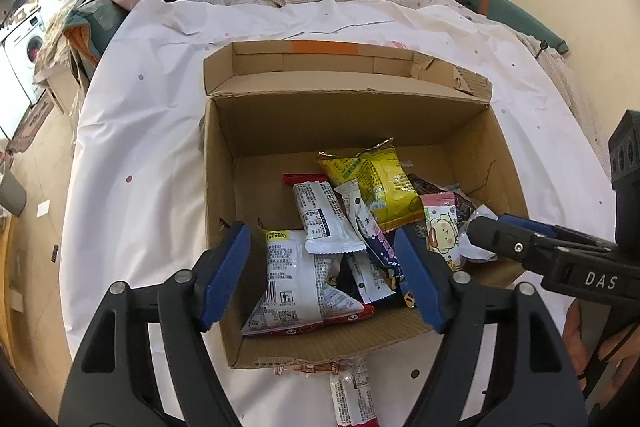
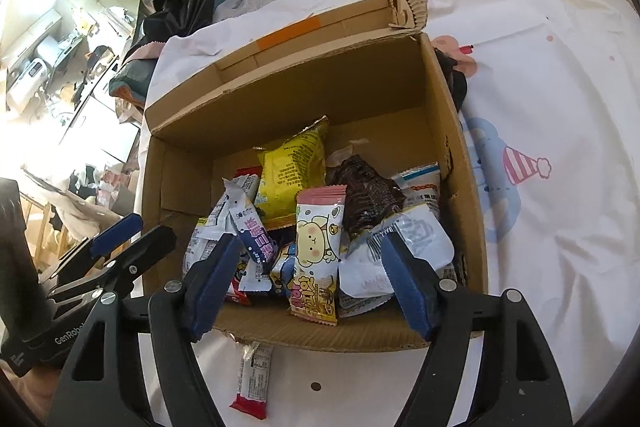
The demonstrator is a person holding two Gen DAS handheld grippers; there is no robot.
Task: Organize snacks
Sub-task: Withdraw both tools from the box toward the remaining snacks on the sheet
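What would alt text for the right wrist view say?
An open cardboard box on a white bedsheet holds a heap of snack packets, a yellow packet at the back. The right gripper hangs above, jaws open and empty; one packet lies outside.

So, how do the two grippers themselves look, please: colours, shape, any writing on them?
Both are alike. The left gripper and the right gripper have black arms with cut-out openings, silver screws at the joints, and blue ribbed pads on the fingers. White letters "DAS" mark the right one's side, and "GenRobo" shows partly on the left one. No cables or sleeves are visible.
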